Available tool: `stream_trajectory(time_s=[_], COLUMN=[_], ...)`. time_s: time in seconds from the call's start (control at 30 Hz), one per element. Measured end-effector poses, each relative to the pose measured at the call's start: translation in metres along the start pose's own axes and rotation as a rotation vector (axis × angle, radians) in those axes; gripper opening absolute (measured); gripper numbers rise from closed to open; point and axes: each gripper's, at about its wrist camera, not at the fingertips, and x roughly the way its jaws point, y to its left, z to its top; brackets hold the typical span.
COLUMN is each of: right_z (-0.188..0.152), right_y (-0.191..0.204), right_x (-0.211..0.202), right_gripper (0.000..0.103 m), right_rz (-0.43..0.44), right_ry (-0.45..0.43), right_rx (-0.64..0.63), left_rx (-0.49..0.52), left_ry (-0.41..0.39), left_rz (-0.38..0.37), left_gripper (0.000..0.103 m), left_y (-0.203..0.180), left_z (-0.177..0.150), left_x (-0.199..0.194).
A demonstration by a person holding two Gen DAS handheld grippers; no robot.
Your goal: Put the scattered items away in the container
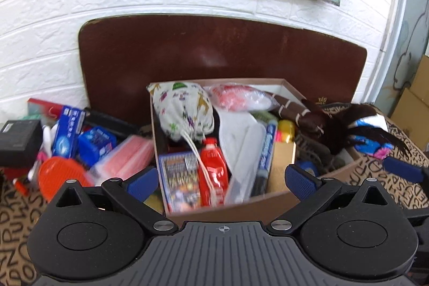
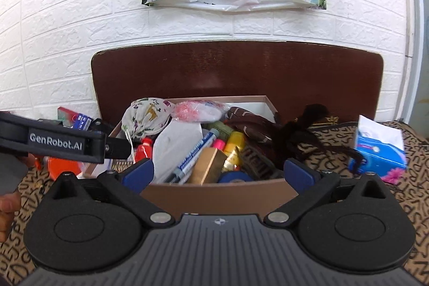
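Observation:
A brown cardboard box (image 1: 236, 208) sits before me, crammed with things: a white printed drawstring pouch (image 1: 182, 106), a red tube (image 1: 213, 170), a marker (image 1: 265, 154) and a dark wig (image 1: 319, 122) hanging over its right rim. My left gripper (image 1: 221, 178) is open and empty just above the box's near edge. My right gripper (image 2: 218, 173) is open and empty over the same box (image 2: 219, 192). The left gripper's body (image 2: 67, 144) shows at the left in the right wrist view. One right fingertip (image 1: 402, 169) shows at the right in the left wrist view.
Loose items lie left of the box: a blue toothpaste carton (image 1: 67, 132), a blue pack (image 1: 95, 144), a pink pack (image 1: 126, 156), an orange round brush (image 1: 60, 176), a black box (image 1: 20, 142). A blue tissue pack (image 2: 378, 152) lies right. A brown board (image 2: 236, 71) stands behind.

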Motion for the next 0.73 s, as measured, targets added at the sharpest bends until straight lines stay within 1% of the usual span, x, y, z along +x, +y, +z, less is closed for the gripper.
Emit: stream_trajectory(time_s=[0.23,0.37,0.53,0.67,0.73], right_z=[-0.01,-0.018,-0.026,-0.03,-0.032], right_y=[-0.004,-0.001,0.004,0.004,0.003], right_x=[-0.034,-0.04,-0.045,-0.048,-0.049], right_gripper=[0.103,0.103,0.103,0.103,0.103], right_rz=[0.002,0.015,0.027,0.029,0.029], right_ry=[0.022,0.052,0.073,0.083,0.085], right_rx=[-0.021,-0.036,-0.047,-0.041,-0.04], left_rx=[0.006,0.003,0.001,0.012,0.023], left_ry=[-0.017,0.002,0.02,-0.004,-0.005], left_rz=[0.026,0.057,0.065,0.041,0.057], left_gripper=[0.103,0.103,0.103,0.103,0.103], left_y=[-0.016,-0.019,-0.02,-0.021,-0.024], left_z=[-0.025,-0.035,-0.044,-0.048,-0.047], left_x=[-0.033,-0.042,-0.048,-0.053,-0.053])
